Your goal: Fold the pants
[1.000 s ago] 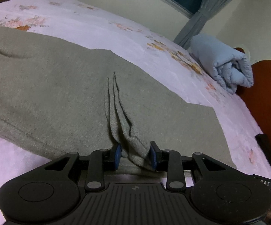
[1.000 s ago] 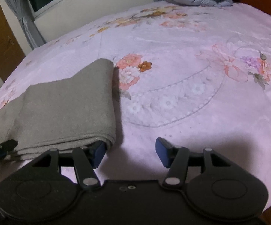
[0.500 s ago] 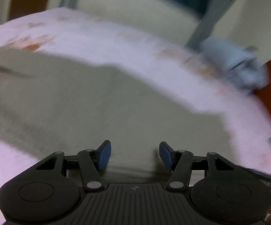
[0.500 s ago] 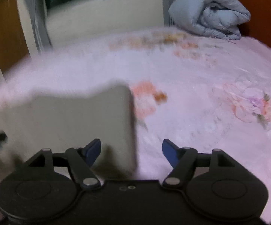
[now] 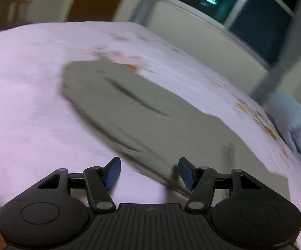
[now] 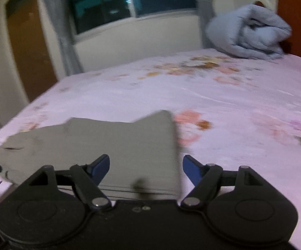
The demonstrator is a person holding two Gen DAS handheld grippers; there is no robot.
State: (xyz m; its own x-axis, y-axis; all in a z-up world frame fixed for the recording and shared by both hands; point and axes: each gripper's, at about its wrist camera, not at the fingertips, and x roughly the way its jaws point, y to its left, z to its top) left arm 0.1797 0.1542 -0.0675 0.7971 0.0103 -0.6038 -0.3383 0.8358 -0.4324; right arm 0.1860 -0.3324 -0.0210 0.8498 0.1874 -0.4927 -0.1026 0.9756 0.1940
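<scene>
The grey-green pants (image 5: 150,112) lie folded flat on the pink floral bed sheet (image 5: 25,104). My left gripper (image 5: 148,174) is open and empty, raised above the near edge of the pants. In the right wrist view the pants (image 6: 113,141) lie as a flat folded stack just ahead. My right gripper (image 6: 146,168) is open and empty above their near right corner. Both views are blurred by motion.
A rolled light-blue blanket (image 6: 248,35) sits at the head of the bed by the brown headboard (image 6: 298,16); it also shows in the left wrist view (image 5: 292,120). A window with grey curtains (image 6: 67,37) and a wooden door (image 6: 29,48) stand beyond the bed.
My left gripper has let go of the pinched pants fabric, opened and lifted back. My right gripper has lifted off the pants edge. Both views now tilt up toward the window.
</scene>
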